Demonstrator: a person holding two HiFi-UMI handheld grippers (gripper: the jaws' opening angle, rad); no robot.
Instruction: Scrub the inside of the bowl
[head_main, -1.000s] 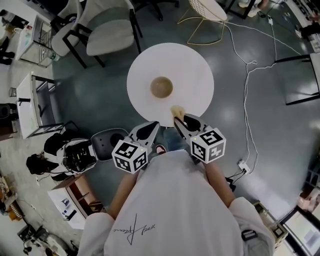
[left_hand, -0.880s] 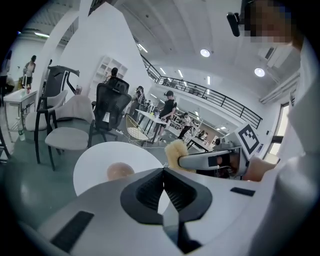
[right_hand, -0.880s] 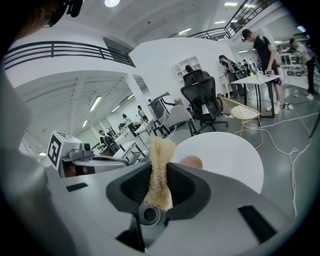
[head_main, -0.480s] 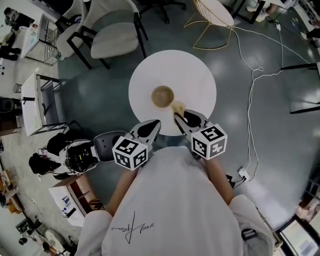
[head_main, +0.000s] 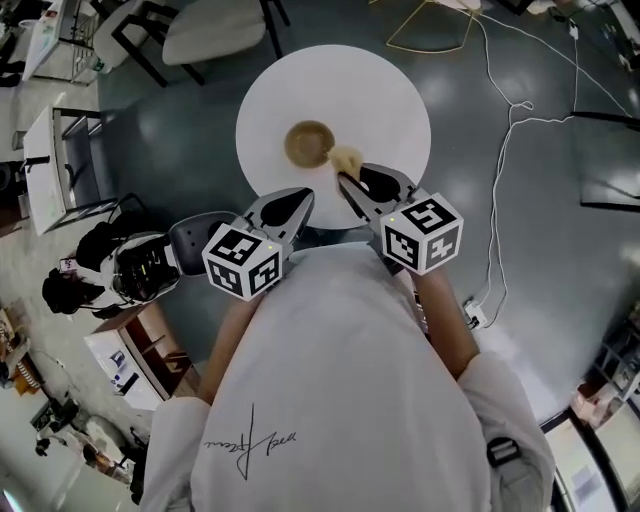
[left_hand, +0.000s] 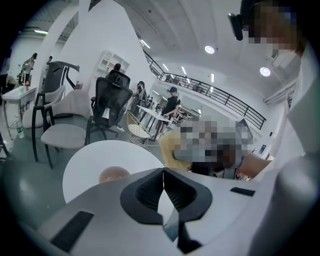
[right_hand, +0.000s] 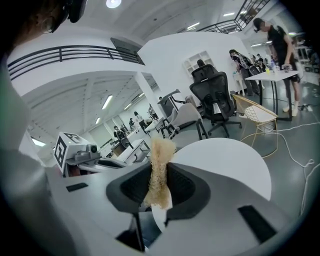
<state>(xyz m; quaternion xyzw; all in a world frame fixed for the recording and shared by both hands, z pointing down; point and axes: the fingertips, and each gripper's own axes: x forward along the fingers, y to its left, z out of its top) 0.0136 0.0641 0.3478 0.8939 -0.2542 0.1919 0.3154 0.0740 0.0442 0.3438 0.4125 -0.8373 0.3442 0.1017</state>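
Now holding both grippers out side by side, tilting them down over the near edge of the table (head_main: 400, 90). Clamping a sponge (head_main: 346, 158) upright in the right gripper (head_main: 341, 178), jaws tight on it, and poking it out just beside the bowl (head_main: 308, 143) near the table's middle. Pressing the jaws of the left gripper (head_main: 307, 193) fully together on nothing, short of the bowl.
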